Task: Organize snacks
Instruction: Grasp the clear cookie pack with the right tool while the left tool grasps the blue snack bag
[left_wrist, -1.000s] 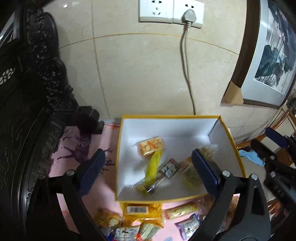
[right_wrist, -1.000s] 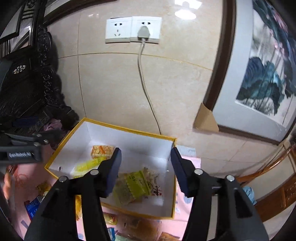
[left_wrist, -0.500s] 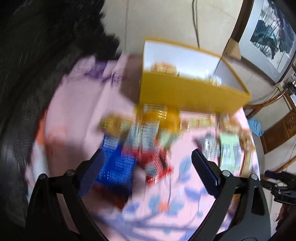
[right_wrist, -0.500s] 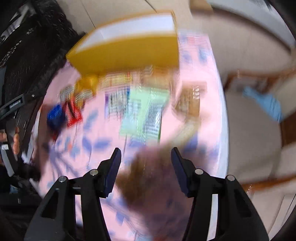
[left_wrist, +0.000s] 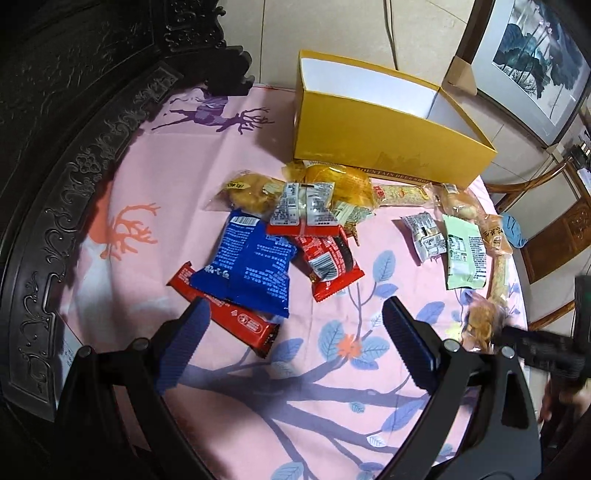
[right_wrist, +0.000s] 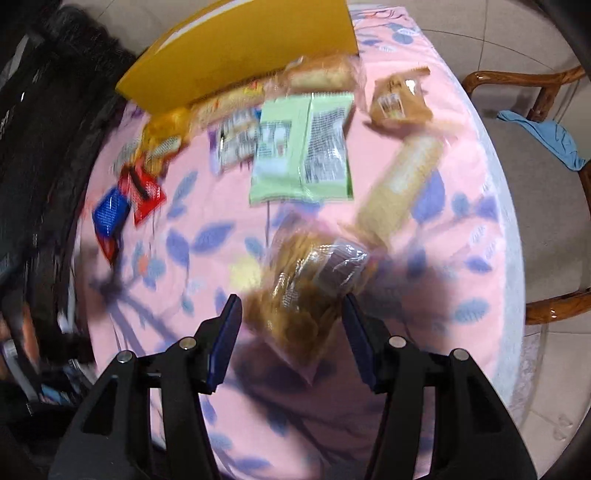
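Both grippers dropped from the yellow box (left_wrist: 384, 129) to scattered snack packets (left_wrist: 255, 266), fingers apart, holding nothing.

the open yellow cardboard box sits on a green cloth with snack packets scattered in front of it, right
Not quite. The cloth is pink with a leaf and deer print, not green, as the left wrist view shows. The open yellow cardboard box does sit on it, with snack packets scattered in front.

We've got beige tiled walls (left_wrist: 332, 29) behind a pink, leaf-print tablecloth (left_wrist: 332, 387), dark carved wooden furniture (left_wrist: 74, 110) on the left, a framed painting (left_wrist: 535, 55) leaning right, and a wooden chair (right_wrist: 546, 184), with probably a blue cloth (right_wrist: 546, 142) on it.
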